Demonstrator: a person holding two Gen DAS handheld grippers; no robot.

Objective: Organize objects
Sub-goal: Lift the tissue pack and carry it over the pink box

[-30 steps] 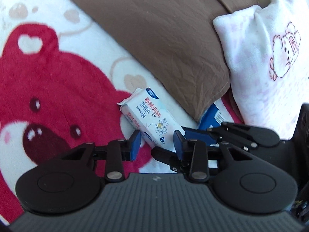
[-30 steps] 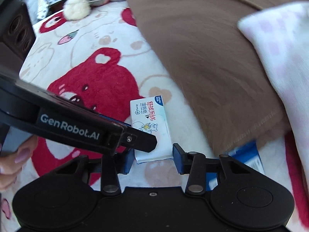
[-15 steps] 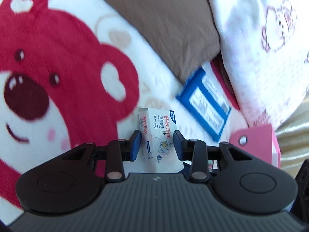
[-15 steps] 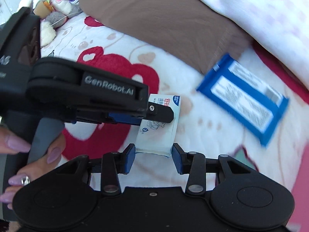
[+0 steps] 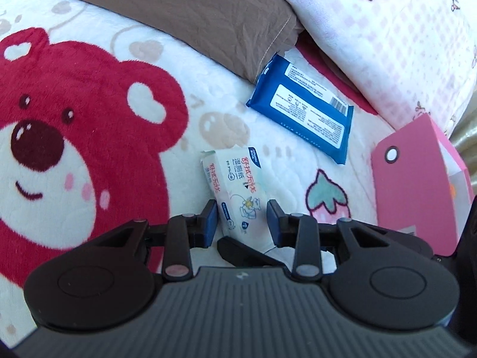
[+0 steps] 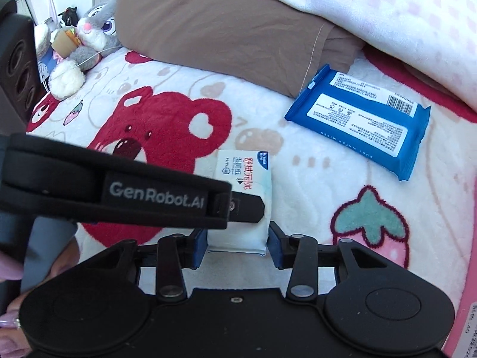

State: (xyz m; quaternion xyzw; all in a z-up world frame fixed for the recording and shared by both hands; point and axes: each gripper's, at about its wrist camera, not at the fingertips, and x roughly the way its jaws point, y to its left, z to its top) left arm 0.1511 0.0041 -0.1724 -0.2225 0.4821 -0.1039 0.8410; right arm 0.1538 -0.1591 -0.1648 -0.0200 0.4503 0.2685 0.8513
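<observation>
A small white wet-tissue pack (image 5: 238, 185) with red print lies on the bear-print blanket. Its near end sits between the blue pads of my left gripper (image 5: 242, 219), with small gaps on both sides. In the right wrist view the same pack (image 6: 244, 208) sits between the pads of my right gripper (image 6: 237, 246), which touch or nearly touch it. The left gripper's arm (image 6: 119, 191) crosses over the pack there. A blue wipes pack (image 5: 301, 110) lies farther off to the right, label side up; it also shows in the right wrist view (image 6: 360, 119).
A brown pillow (image 5: 184, 15) and a white-pink pillow (image 5: 387, 35) lie behind the packs. A pink box (image 5: 417, 185) stands at the right. A plush rabbit (image 6: 89, 35) sits far left. The blanket (image 5: 89, 119) covers the bed.
The white pack moved right, away from the brown pillow and toward the pink box, staying between both grippers' pads. The blue pack has come fully into view.
</observation>
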